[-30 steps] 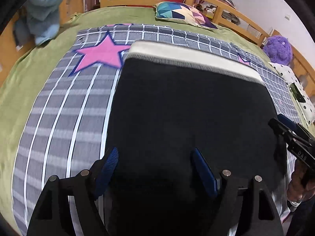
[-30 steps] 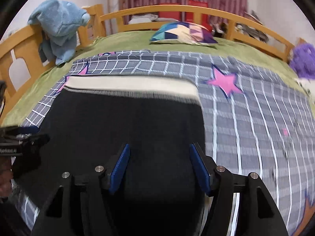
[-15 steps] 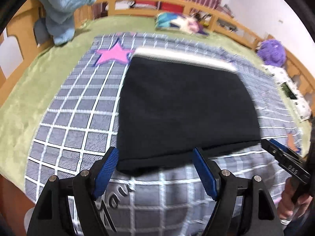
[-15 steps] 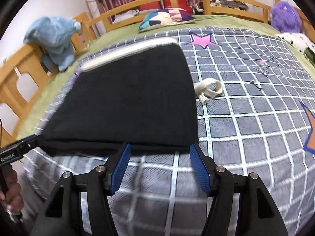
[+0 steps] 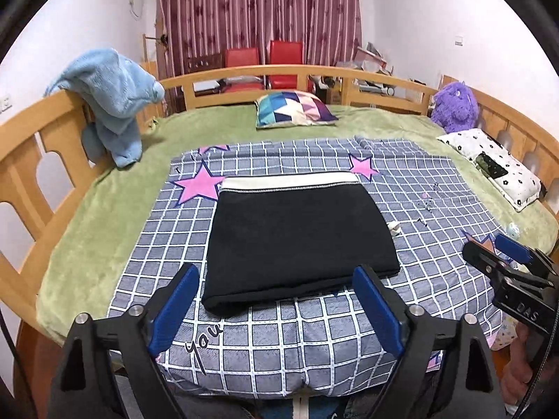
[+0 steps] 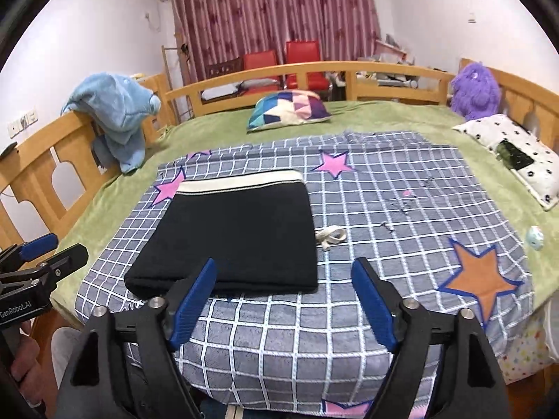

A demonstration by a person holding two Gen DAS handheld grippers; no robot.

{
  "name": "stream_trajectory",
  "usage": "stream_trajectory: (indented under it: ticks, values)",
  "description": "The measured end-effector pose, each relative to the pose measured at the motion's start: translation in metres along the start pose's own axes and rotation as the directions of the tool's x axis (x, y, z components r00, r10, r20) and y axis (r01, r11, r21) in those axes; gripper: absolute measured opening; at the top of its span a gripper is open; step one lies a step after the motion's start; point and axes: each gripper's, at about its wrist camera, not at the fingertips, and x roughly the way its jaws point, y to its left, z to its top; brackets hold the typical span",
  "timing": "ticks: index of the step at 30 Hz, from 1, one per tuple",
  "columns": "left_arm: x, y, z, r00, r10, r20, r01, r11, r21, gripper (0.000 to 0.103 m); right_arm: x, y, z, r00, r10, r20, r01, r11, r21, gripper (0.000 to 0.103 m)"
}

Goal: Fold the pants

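Pants (image 5: 297, 237) folded flat on the blanket (image 5: 436, 188), ahead of both fingers.
Left gripper (image 5: 276, 309) and right gripper (image 6: 284, 305) gape empty; a pale strap (image 6: 330, 237) is half hidden under the pants' edge.

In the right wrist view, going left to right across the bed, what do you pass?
Blue plush toy on the rail → folded black pants → white cord → orange star → small pale blue object.
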Motion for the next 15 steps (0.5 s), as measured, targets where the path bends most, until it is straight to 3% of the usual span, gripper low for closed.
stream_trajectory:
  ticks: [5,15]
  values:
    - [-0.02,-0.007,-0.001,1.0,0.016,0.017,-0.016,1.0,-0.006,0.098,-0.031,-0.002,-0.001,0.997,-0.053,0.059,0.054,0.998,-0.012,0.103]
    - [-0.036,-0.008,-0.006,0.999,0.018,0.029,-0.017,1.0,-0.025,0.099,-0.053,0.003,-0.002,0.993,-0.093,0.078,0.095,0.995,-0.025,0.103]
